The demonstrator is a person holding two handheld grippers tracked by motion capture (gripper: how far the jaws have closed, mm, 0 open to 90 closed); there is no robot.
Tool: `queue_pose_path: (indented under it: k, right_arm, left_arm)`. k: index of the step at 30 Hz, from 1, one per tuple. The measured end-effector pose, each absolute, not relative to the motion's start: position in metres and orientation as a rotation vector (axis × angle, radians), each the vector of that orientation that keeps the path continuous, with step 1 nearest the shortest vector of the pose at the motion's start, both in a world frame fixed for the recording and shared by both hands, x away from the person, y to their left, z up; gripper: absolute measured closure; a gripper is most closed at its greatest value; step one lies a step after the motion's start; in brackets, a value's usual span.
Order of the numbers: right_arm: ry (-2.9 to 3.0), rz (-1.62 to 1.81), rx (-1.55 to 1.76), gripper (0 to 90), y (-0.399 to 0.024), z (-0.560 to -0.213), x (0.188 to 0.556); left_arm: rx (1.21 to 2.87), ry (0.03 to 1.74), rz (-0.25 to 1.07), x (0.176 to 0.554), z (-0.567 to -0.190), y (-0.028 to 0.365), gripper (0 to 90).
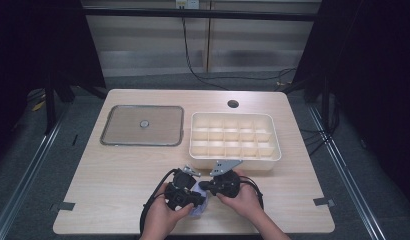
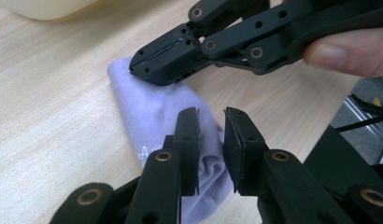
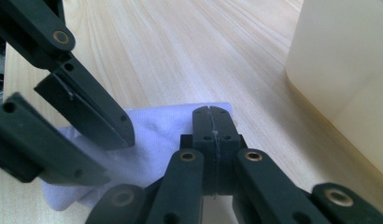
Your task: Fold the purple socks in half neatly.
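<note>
Cloth [image 1: 199, 206], pale lilac and folded, lies on the wooden table [image 1: 118, 170] at 6 o'clock in the high view, near the front edge, between the 2 hands. Left gripper [image 1: 195, 197] reaches toward it from 7 o'clock and right gripper [image 1: 205, 186] from 5 o'clock, the tips nearly meeting over the fabric.

Left gripper view: the cloth [image 2: 152, 116] runs from 11 o'clock down to 6 o'clock, with small white lettering near its lower part. The left gripper [image 2: 210, 114] has its 2 jaws parted by a narrow gap, with a fold of the cloth showing in and below that gap; the pads do not press on it. At 1 o'clock the right gripper [image 2: 145, 65] has its jaws closed flat together, its tip resting on the upper end of the cloth. A fingertip [image 2: 348, 53] shows at 3 o'clock.

Right gripper view: the right gripper [image 3: 211, 112] has both jaws shut against each other at 6 o'clock, over the far edge of the cloth [image 3: 157, 135]; whether fabric is pinched between them cannot be told. The left gripper [image 3: 117, 154] enters from 9 o'clock with jaws apart above the cloth.

Divided cream tray [image 1: 235, 157] stands at 1 o'clock of the grippers, just beyond them. Flat lid [image 1: 142, 125] with 1 central knob lies at 11 o'clock, beside the tray.
</note>
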State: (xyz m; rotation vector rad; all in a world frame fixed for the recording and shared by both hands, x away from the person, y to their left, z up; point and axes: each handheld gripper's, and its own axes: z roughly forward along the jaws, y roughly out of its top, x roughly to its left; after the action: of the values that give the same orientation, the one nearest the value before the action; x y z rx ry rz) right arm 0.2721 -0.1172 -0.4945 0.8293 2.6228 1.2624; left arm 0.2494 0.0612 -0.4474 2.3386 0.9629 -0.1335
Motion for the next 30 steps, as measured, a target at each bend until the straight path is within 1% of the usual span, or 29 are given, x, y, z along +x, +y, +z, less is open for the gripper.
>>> queue_pose_path:
  k: [5,8,14,23,27,30]
  right_arm:
    - [2.624,1.26,0.827,90.0,-0.117,-0.494,0.272]
    - [2.624,1.26,0.825,90.0,-0.117,-0.494,0.272]
    - [2.625,1.259,0.825,90.0,-0.117,-0.494,0.272]
    - [2.626,1.255,0.818,90.0,-0.118,-0.495,0.271]
    - [2.623,1.252,0.813,90.0,-0.117,-0.495,0.27]
    - [2.622,1.245,0.811,90.0,-0.117,-0.495,0.27]
  left_arm:
    - [2.306,0.968,-0.145,0.252,-0.437,0.066,74.5]
    - [2.295,0.981,-0.143,0.256,-0.432,0.07,75.8]
    - [2.312,1.039,-0.131,0.266,-0.44,0.073,86.8]
    - [2.346,1.062,-0.142,0.266,-0.465,0.066,90.0]
    - [2.35,1.062,-0.139,0.265,-0.463,0.066,90.0]
    - [2.322,1.05,-0.155,0.261,-0.455,0.067,90.0]
